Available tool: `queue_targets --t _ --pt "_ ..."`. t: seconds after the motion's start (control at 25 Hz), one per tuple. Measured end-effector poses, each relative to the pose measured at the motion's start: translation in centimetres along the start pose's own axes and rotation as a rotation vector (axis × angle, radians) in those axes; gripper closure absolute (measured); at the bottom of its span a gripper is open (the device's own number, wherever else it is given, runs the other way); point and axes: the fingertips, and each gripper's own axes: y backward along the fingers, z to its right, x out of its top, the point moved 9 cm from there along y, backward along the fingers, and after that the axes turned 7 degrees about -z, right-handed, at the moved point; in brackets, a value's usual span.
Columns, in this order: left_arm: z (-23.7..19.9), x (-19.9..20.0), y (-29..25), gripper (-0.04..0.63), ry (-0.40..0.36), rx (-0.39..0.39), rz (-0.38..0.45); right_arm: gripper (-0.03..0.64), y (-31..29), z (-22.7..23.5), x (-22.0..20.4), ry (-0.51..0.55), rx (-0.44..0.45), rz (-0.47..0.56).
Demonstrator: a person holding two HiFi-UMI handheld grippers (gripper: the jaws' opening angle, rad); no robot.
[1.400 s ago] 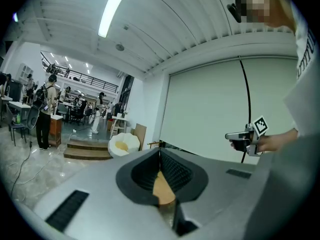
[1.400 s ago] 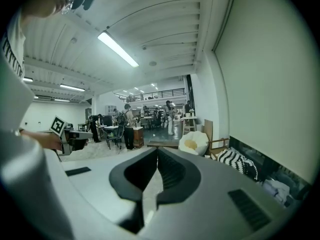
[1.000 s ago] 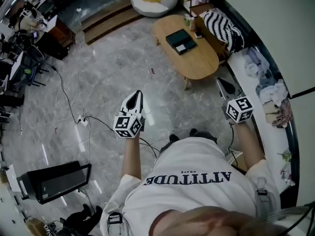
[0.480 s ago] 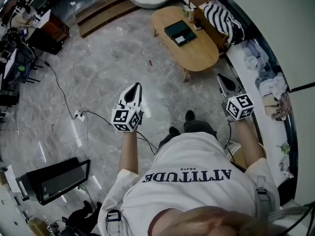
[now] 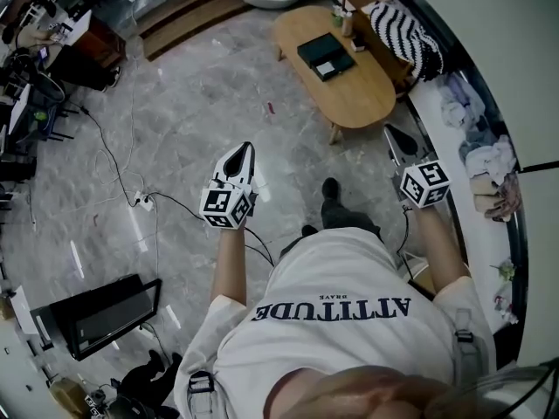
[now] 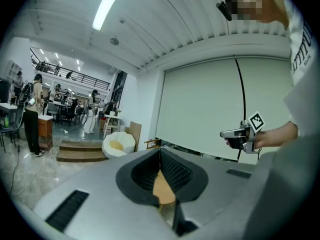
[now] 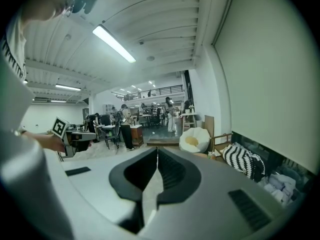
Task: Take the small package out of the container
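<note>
Tongs on both sides are pressed shut with nothing between them. We hold the left tongs [image 5: 243, 151] and right tongs [image 5: 395, 136] out ahead, roughly level, because the work lies well apart from us. The dark container [image 5: 325, 57] sits on the wooden tabletop [image 5: 362, 94]. A pale patch inside it is, we judge, the small package [image 5: 326, 67], though it is too small to be sure. We need to get nearer before opening either.

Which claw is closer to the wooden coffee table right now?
Right. The right claw is just off the near end of the wooden coffee table; the left claw is farther off, over the floor.
</note>
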Motion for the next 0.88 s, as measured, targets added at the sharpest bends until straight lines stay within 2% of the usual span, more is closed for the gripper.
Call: queue_targets --t 0.32,0.88 --pt "-1.2 1.1 -6.3 0.572 0.001 0.000 -0.013 0.595 -5.3 4.4 1.5 0.002 0.028 -0.009" --pt "-3.0 4.4 -18.2 0.572 -0.008 0.033 -0.018 0.595 -14.5 15.1 4.8 0.003 0.095 -0.023"
